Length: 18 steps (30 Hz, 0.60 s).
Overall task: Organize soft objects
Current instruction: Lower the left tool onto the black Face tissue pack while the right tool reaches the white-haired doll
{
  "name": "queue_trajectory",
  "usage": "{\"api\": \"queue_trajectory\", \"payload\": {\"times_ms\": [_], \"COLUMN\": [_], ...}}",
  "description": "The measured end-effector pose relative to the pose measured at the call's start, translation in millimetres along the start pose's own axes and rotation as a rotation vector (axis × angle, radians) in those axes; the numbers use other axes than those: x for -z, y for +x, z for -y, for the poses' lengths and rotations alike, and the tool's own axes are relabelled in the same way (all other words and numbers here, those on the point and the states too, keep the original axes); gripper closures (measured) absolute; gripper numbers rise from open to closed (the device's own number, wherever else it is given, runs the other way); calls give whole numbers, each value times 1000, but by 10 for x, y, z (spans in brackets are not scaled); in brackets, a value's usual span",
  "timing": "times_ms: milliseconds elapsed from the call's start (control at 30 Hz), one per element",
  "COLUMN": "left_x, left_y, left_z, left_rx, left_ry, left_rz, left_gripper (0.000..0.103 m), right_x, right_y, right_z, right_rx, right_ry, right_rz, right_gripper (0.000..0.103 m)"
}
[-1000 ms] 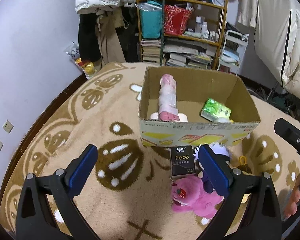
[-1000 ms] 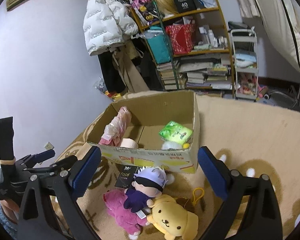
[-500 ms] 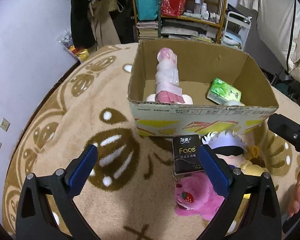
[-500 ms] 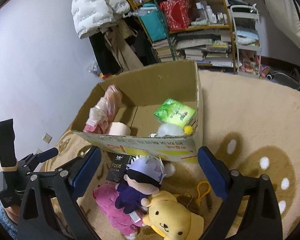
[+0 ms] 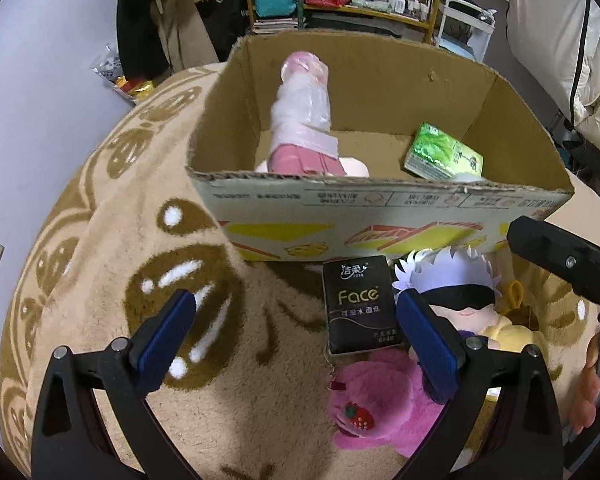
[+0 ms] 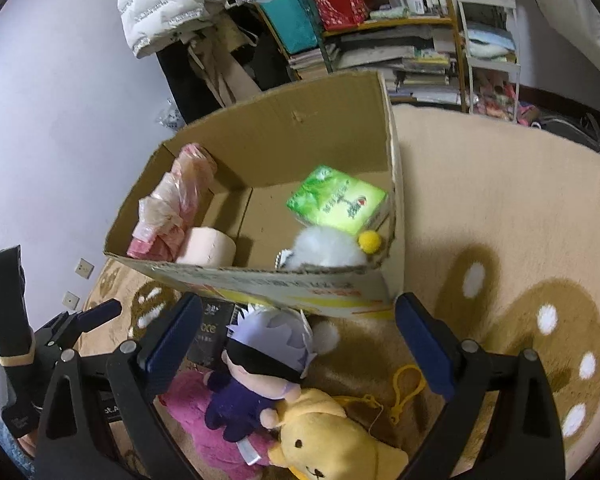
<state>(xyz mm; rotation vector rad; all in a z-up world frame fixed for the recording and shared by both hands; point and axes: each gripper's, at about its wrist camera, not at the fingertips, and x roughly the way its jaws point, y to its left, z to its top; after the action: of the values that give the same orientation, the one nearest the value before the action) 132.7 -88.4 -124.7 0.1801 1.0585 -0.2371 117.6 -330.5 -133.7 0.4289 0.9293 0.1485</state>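
Carpeted floor: both grippers, left gripper (image 5: 296,334) and right gripper (image 6: 298,344), have advanced toward cardboard box (image 5: 380,220); fingers wide open, empty; doll (image 6: 268,356) is the probable pick.

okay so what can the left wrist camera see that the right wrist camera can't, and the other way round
Only the left wrist view shows the strawberry on the pink plush and the black tissue pack's full front.

Only the right wrist view shows the yellow bear plush's face, the white fluffy toy in the cardboard box, and the white jacket.

Both show the box, the green tissue pack, the pink plastic-wrapped bundle, the white-haired doll, the rug and the shelves.
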Motion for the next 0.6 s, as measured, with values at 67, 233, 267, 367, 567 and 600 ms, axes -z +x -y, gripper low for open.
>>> {"api": "queue_trajectory", "payload": {"times_ms": [67,233,267,367,567,600], "left_x": [1,9,9,26,34,35], "left_y": [47,128,141,202,306,327], "left_z": [10,29,41,86,137,142], "left_rx": [-2,18,22,30,36,39], "left_ry": [1,6,11,33,55,56], "left_rz": [-11,-36,-40,-56,-85,-90], "left_gripper": [3,3,3,3,3,3], "right_x": [21,81,95,123,183,196], "right_y": [33,142,165,224,371,399], "right_z": [12,22,19,30,17,11], "right_rx": [1,-6,-6,-19,-32,-35], "right_ry": [11,29,29,49,71,74], "right_rz": [-15,-61,-68,-90,-141,-153], "right_gripper": [2,2,2,2,8,10]}}
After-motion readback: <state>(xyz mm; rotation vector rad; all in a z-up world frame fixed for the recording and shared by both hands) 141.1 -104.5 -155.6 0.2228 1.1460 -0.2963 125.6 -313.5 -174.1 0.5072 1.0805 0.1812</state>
